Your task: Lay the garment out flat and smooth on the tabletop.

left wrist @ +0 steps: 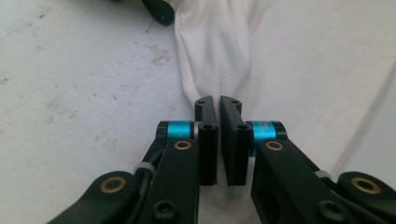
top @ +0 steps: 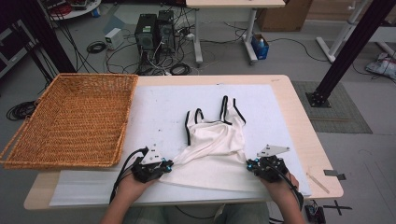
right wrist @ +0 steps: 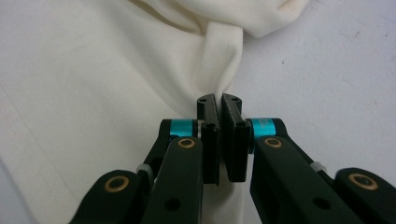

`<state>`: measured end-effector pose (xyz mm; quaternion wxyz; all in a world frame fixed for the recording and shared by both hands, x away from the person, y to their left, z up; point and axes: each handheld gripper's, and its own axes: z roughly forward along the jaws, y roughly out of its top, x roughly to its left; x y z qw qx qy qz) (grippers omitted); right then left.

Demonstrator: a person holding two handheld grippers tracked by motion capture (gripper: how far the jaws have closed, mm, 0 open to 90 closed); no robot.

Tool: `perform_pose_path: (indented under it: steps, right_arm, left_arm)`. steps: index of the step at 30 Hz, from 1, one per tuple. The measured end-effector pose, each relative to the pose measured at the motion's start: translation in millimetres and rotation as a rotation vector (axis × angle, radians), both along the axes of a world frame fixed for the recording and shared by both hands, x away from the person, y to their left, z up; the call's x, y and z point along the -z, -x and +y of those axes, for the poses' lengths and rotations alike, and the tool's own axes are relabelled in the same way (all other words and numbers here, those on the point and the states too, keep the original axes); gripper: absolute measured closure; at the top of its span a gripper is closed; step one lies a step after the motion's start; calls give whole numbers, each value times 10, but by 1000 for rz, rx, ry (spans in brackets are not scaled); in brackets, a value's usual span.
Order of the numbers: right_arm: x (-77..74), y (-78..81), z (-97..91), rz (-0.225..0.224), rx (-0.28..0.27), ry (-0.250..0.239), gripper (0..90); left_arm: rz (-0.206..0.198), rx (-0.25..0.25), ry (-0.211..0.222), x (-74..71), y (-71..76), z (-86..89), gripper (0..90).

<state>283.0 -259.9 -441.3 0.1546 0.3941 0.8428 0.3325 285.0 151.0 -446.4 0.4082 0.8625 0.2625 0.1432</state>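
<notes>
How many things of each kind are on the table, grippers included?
White top with black trim: 1
Wicker basket: 1
White mat: 1
Grippers: 2, the left gripper and the right gripper, each pinching the top
Total: 5

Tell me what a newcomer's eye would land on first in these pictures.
First, the white top with black-edged straps, lying rumpled mid-table on a white mat. Next, the two grippers at its near corners: the left gripper and the right gripper are each shut on a pinched fold of the fabric. Then the big wicker basket on the table's left side.
</notes>
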Motion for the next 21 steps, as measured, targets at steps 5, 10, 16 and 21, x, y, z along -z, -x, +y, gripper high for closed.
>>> perform_pose_path:
  steps: [5, 10, 16, 21]
  right_arm:
    - [-65, 62, -117, -27, 29, -15, 884]
    - [-67, 187, -199, -41, 46, -39, 883]
    - [13, 258, -173, -30, 57, -25, 748]
    - [-135, 265, -258, -94, 106, -71, 664]
  left_arm:
    - [-25, -65, 88, -71, 122, 320, 864]
    - [1, -67, 135, 2, 267, 402, 864]
    - [12, -81, 119, -10, 202, 324, 654]
    - [1, -96, 118, -111, 37, 251, 470]
